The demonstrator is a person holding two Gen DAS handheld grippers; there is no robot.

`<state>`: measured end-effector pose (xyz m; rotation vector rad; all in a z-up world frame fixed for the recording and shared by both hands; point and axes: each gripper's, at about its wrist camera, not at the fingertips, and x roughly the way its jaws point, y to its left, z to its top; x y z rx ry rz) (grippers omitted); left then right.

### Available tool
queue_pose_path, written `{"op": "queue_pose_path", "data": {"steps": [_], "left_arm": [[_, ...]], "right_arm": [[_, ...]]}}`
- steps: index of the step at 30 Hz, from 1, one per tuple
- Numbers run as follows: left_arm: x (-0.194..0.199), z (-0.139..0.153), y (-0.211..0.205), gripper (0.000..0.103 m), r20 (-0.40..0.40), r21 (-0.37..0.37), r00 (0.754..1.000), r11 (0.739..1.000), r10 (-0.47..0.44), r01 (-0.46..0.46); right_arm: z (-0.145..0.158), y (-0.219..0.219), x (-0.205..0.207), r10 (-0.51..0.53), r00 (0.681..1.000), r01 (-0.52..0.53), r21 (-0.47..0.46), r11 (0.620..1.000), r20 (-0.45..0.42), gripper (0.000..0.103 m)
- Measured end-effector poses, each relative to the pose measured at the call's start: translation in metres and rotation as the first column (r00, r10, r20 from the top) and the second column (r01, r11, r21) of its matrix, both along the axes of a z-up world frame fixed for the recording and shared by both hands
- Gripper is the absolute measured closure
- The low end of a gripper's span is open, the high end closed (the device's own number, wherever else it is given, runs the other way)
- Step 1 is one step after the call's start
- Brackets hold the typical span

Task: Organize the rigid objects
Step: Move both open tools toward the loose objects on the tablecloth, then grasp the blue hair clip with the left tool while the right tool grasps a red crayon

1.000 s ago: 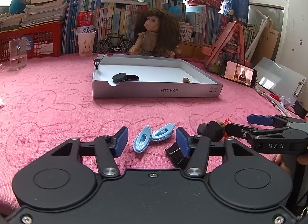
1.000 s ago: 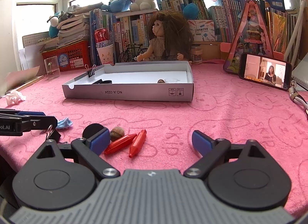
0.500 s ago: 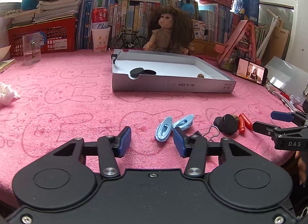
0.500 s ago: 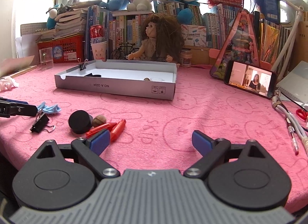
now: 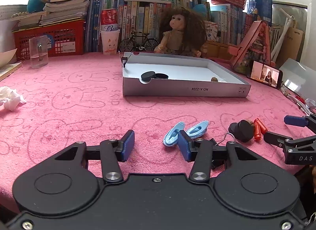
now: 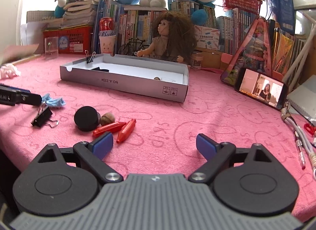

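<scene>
My left gripper (image 5: 156, 146) is open over the pink cloth with nothing between its fingers. Two light blue clips (image 5: 185, 131) lie just ahead of its right finger, and a black binder clip (image 5: 227, 139) is half hidden behind that finger. To the right are a black disc (image 5: 242, 130) and two red crayons (image 5: 258, 129), then my right gripper (image 5: 284, 129). In the right wrist view my right gripper (image 6: 154, 147) is open and empty. The red crayons (image 6: 118, 129), a nut (image 6: 107, 119) and the black disc (image 6: 86, 115) lie by its left finger. The grey box (image 5: 185, 89) holds black discs (image 5: 154, 75) and a nut (image 5: 214, 79).
A phone (image 6: 260, 89) leans at the right, with cables and pens (image 6: 296, 131) near the table's right edge. A glass (image 5: 38, 52) and crumpled tissue (image 5: 10, 98) are on the left. A doll (image 5: 180, 32), books and baskets line the back. The table's front edge is close.
The left jaws narrowed a little. The left gripper swung left, so the blue clips now lie by its right finger. The right gripper drew back from the crayons and rolled slightly.
</scene>
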<state>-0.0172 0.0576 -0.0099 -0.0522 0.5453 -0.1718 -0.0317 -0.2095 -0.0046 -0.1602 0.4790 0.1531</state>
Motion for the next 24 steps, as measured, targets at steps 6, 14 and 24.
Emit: {"op": "queue_pose_path", "data": {"steps": [6,14,24], "left_arm": [[0.002,0.001,0.005,0.057,-0.002,-0.008,1.0,1.0,0.026,-0.026],[0.004,0.0,0.008,0.057,0.004,0.006,0.997,0.997,0.071,-0.072],[-0.004,0.006,-0.003,0.053,0.063,-0.004,0.995,0.997,0.082,-0.082]], "right_arm": [[0.001,-0.009,0.01,-0.088,0.996,0.088,-0.023,0.996,0.004,0.008],[0.003,-0.022,0.024,-0.248,0.969,0.248,-0.031,0.968,-0.001,0.008],[0.009,-0.007,0.024,-0.236,0.966,0.253,0.191,0.948,-0.105,0.021]]}}
